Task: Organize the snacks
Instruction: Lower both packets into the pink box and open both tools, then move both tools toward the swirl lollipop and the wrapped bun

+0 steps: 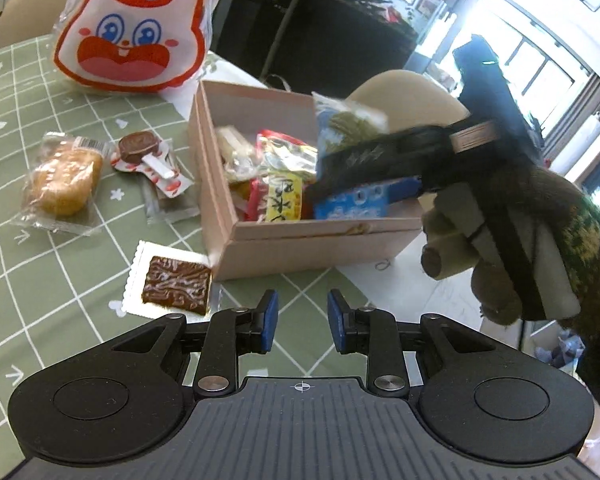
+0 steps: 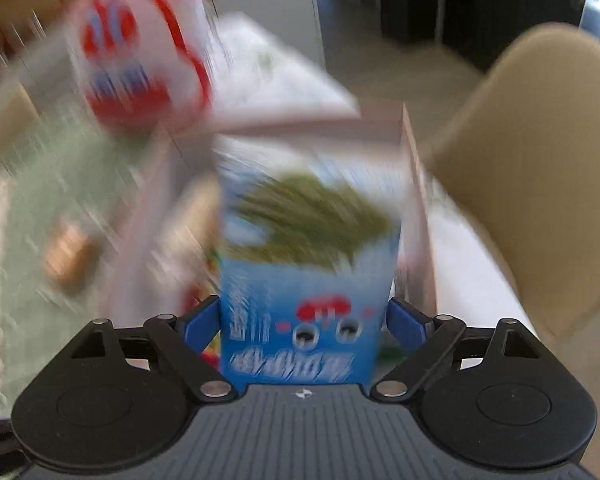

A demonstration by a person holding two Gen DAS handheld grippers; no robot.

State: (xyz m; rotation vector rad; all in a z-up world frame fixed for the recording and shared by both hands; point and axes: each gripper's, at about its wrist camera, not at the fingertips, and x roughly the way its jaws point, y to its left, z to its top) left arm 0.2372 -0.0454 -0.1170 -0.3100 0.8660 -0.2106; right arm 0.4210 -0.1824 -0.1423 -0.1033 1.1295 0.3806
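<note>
A pink box (image 1: 300, 236) on the green checked tablecloth holds several snack packets. My right gripper (image 2: 303, 322) is shut on a blue snack packet (image 2: 304, 280) with green contents and holds it over the box (image 2: 416, 184); in the left wrist view that gripper (image 1: 356, 160) reaches in from the right with the packet (image 1: 340, 128). My left gripper (image 1: 299, 322) is open and empty above the table, near the box's front. Loose on the cloth lie a chocolate wafer packet (image 1: 176, 286), a wrapped bun (image 1: 62, 182) and a chocolate lollipop (image 1: 140, 150).
A big rabbit-face snack bag (image 1: 134, 26) stands behind the box, blurred in the right wrist view (image 2: 140, 52). A beige chair (image 2: 540, 184) stands past the table's right edge. The right wrist view is motion-blurred.
</note>
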